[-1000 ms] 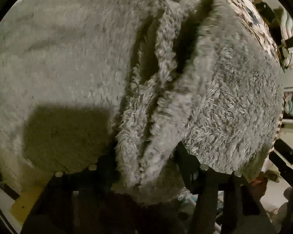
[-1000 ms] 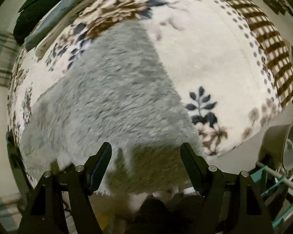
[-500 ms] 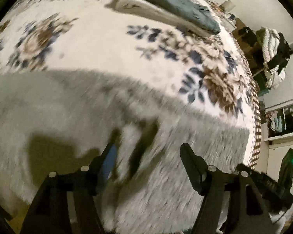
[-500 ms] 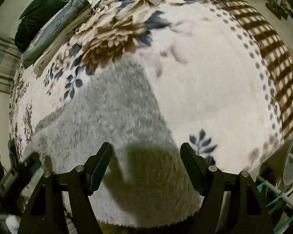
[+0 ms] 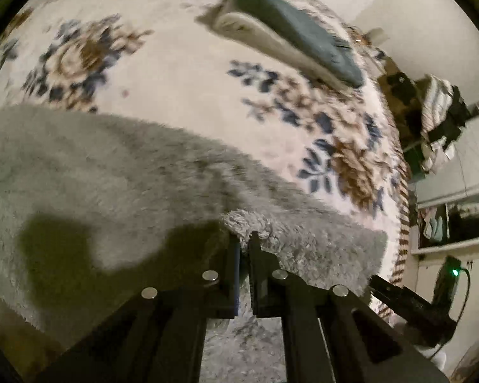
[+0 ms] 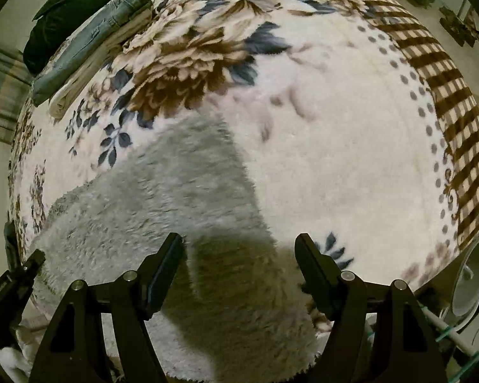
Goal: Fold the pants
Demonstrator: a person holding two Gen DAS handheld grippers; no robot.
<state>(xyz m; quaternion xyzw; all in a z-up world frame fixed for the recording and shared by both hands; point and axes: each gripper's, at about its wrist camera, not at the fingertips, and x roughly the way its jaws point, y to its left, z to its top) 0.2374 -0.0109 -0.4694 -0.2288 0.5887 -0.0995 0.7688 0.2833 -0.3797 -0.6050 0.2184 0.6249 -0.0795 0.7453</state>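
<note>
Underneath: floral blanket (image 6: 335,159), checkered border (image 6: 447,102), folded clothes (image 6: 89,44).

Both wrist views steeply down, sharing grey pants (image 5: 118,172).

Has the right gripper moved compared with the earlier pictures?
Yes. The right gripper has shifted across the grey pants: the blue leaf sprig on the blanket, formerly well beyond its fingers, now sits beside one.

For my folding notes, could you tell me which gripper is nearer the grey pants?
Left. The left gripper pinches the grey pants; the right gripper hangs open above them.
</note>
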